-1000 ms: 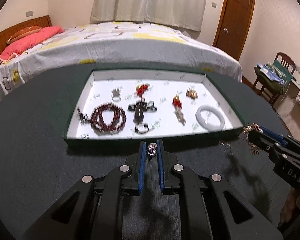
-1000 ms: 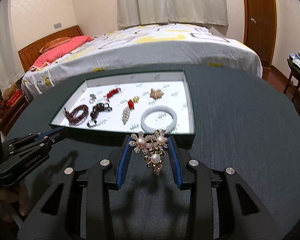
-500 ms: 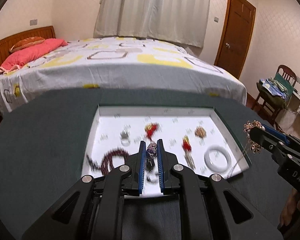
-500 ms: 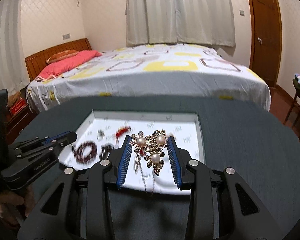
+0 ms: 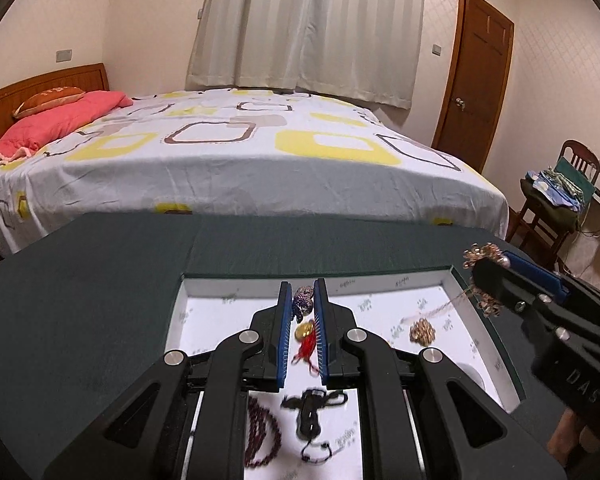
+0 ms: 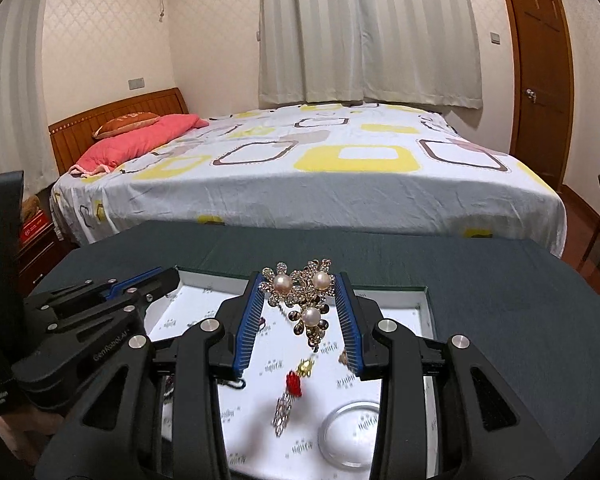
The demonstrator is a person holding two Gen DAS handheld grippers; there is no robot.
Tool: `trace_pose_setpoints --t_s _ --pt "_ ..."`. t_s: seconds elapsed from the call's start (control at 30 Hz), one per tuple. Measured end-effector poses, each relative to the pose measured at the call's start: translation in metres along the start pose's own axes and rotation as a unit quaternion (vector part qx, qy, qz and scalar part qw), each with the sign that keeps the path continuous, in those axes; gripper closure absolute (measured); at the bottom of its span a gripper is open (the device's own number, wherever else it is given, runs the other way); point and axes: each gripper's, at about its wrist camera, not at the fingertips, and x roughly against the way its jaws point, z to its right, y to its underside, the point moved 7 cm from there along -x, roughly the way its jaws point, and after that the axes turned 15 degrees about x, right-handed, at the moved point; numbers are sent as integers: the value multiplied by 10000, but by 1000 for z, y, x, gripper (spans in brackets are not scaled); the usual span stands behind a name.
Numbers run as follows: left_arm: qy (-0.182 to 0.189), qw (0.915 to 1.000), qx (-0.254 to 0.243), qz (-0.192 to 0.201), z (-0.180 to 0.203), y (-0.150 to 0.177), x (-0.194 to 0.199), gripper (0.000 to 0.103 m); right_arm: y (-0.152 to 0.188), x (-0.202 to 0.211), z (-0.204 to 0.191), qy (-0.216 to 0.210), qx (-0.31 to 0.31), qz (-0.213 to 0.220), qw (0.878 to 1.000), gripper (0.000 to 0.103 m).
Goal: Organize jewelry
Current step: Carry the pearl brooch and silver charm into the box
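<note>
bed (image 5: 236,160) patterned sheet | cream curtains (image 5: 308,28) | brown door (image 5: 476,80) | wooden chair (image 5: 556,200)

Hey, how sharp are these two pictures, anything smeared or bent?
Left wrist view: the purple trinket in the left gripper is sharp, but the beads in the tray are smeared. Right wrist view: the pearl brooch is crisp, the bangle blurred. Both bend the room's edges.
</note>
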Motion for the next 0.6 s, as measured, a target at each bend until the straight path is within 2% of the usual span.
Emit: trace_pose_setpoints --t_s 0.13,0.33,0.6 --pt "-68 9999 -19 -153 -2 5 -20 91 4 -19 2 0 -23 -133 9999 67" --pt "-255 9983 -23 -518 -11 23 -44 91 30 -47 6 43 -103 -528 9985 67" --pt "-432 9948 1 -924 -20 40 -62 91 54 -65 6 47 -152 -939 9955 67"
